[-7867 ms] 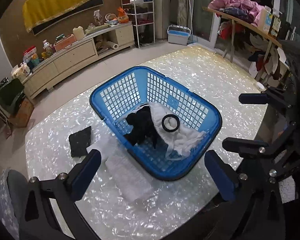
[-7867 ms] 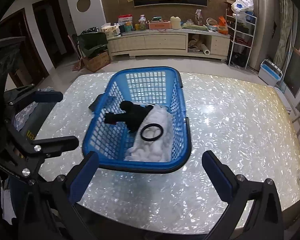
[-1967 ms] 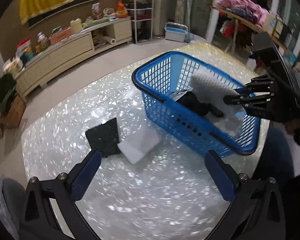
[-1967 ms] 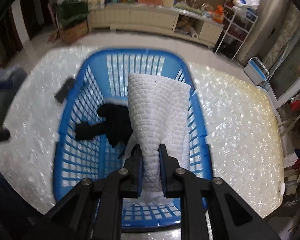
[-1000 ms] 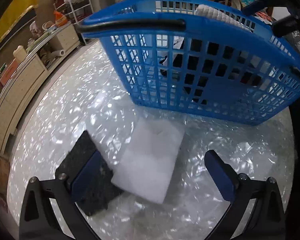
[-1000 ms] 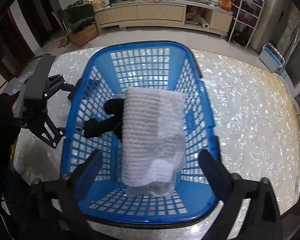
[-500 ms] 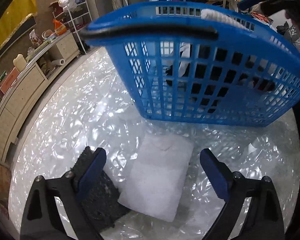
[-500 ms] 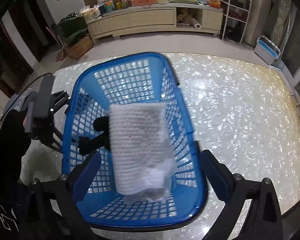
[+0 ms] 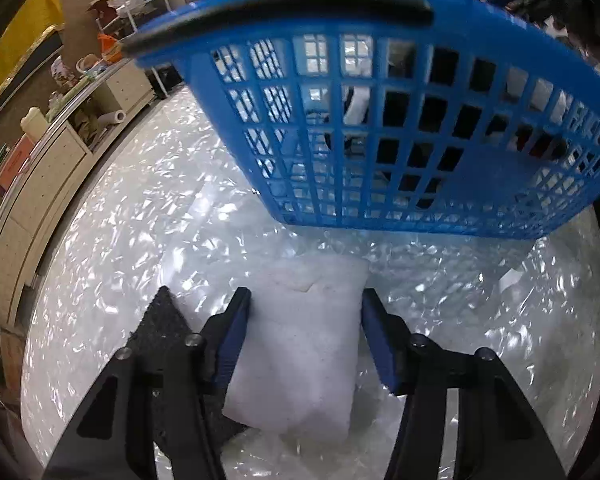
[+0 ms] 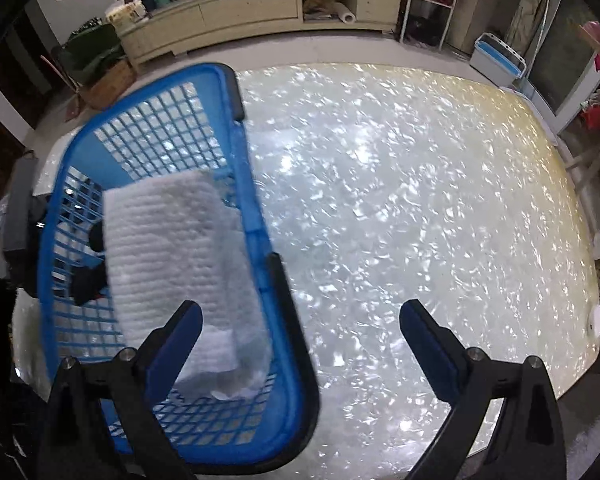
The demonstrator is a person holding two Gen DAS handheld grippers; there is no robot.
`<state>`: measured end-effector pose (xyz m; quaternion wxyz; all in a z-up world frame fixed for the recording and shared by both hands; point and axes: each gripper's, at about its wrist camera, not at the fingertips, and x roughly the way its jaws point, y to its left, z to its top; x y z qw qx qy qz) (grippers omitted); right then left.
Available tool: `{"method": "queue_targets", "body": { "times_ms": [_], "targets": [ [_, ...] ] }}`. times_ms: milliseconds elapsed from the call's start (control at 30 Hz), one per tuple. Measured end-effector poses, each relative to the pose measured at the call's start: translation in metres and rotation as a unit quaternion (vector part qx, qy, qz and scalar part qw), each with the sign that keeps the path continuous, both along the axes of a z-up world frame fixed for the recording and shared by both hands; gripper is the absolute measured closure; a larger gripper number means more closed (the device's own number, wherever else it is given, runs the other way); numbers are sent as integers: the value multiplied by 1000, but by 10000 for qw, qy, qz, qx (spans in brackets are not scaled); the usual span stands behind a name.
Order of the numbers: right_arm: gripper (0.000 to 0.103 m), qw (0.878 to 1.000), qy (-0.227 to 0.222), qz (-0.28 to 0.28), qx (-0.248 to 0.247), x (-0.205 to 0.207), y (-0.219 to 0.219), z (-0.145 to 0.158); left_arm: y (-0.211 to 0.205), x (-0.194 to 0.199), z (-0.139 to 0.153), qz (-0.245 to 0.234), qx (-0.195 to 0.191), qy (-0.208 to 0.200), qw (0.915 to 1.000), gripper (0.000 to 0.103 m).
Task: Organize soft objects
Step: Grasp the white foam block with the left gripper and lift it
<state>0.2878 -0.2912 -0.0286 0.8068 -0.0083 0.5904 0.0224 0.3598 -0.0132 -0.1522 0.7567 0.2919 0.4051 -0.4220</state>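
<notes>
L gripper (image 9: pixel 304 332) sits low over the bench (image 9: pixel 140 232), jaws part spread w/ a white pad (image 9: pixel 300 344) lying flat between them. L finger (image 9: pixel 232 336) looks to touch the pad's edge; R finger is just beside the other edge, contact can't be told. Not a firm pinch, pad looks flat on the bench. A black pad (image 9: pixel 160 328) lies just L of the white one, partly under the L finger mount.

Blue basket (image 9: pixel 380 128) stands on the bench right past the white pad, near but apart. Through its grid wall: dark & white shapes inside, blurry.

R gripper (image 10: pixel 300 344) hangs above the bench (image 10: pixel 420 200), jaws spread wide, nothing between them. Its L finger overlaps the basket (image 10: pixel 268 320) in view; touching or not, can't tell. Inside the basket a white waffle-weave towel (image 10: pixel 168 256) lies along the length, its lower end bunched at the near wall. A black cloth item (image 10: pixel 88 272) sits beside the towel, partly under it. R side of the bench is shiny, pearly. Sideboard (image 10: pixel 228 12) w/ clutter stands at the far wall.
</notes>
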Motion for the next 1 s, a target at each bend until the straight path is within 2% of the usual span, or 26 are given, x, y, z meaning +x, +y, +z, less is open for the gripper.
{"method": "queue_targets", "body": {
  "times_ms": [200,433,633,833,1000],
  "targets": [
    [4,9992,233,-53,-329,1,-6,-18,12,-10,29,146,-512,32,9986,52],
    [4,9982,426,28,-418,-8,-4,-37,19,-25,67,331,-787,-113,9963,52],
    [4,9984,452,49,-350,-17,0,-38,23,-52,96,398,-775,-309,9957,52],
    [4,9987,470,96,-184,-34,19,-38,32,-65,115,680,-657,-465,9944,52],
    [4,9990,384,190,-95,-46,31,-30,36,-80,134,748,-679,-503,9936,52]
  ]
}}
